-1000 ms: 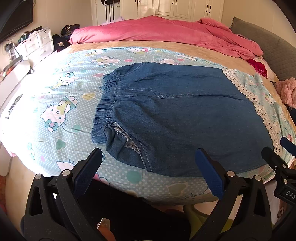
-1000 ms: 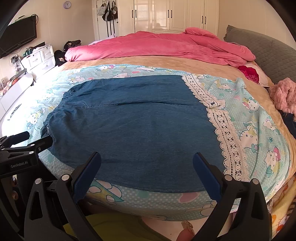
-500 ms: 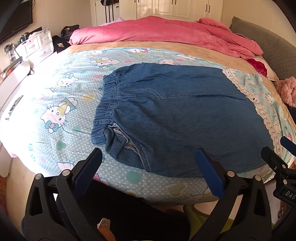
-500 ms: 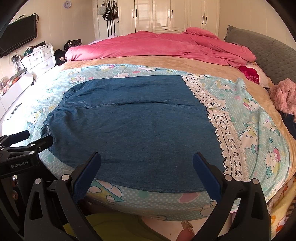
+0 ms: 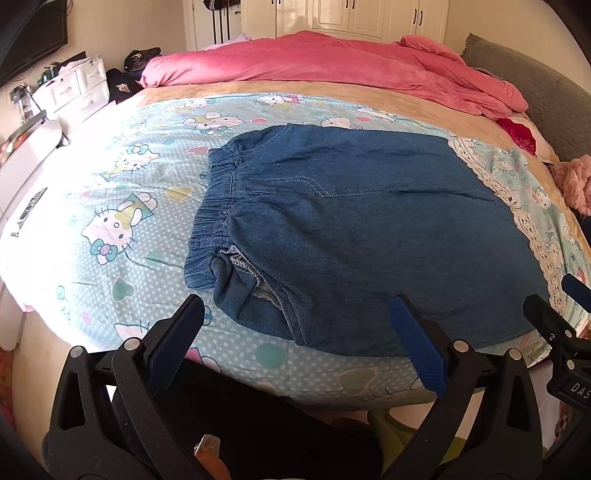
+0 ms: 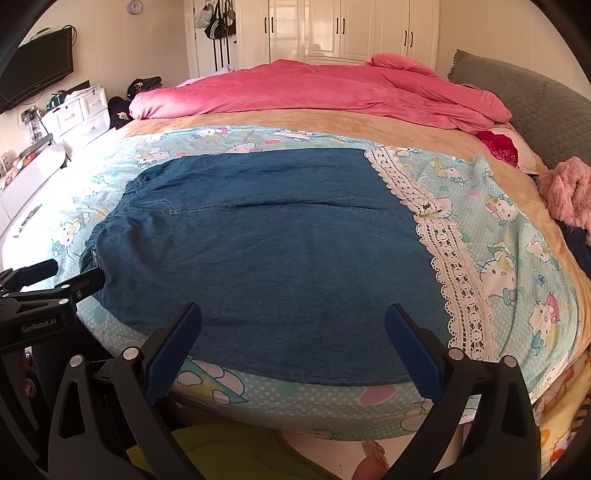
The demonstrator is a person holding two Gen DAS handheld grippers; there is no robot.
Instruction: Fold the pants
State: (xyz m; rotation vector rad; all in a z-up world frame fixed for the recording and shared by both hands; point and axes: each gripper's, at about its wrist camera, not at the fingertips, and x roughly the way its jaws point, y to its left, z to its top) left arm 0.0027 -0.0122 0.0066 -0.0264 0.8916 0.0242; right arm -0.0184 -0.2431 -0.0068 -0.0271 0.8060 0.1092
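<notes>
Denim pants point(image 6: 266, 258) lie flat on the cartoon-print sheet point(image 6: 517, 258), lace trim point(image 6: 450, 266) along their right edge. The right gripper point(image 6: 293, 336) hovers spread wide at their near hem, empty.

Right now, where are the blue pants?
In both wrist views the blue pants lie flat on the cartoon cat sheet, near the bed's front edge, waistband to the left, pink blanket behind.

Pink duvet point(image 6: 314, 92), cartoon sheet point(image 6: 517, 236), white wardrobe point(image 6: 332, 29).
</notes>
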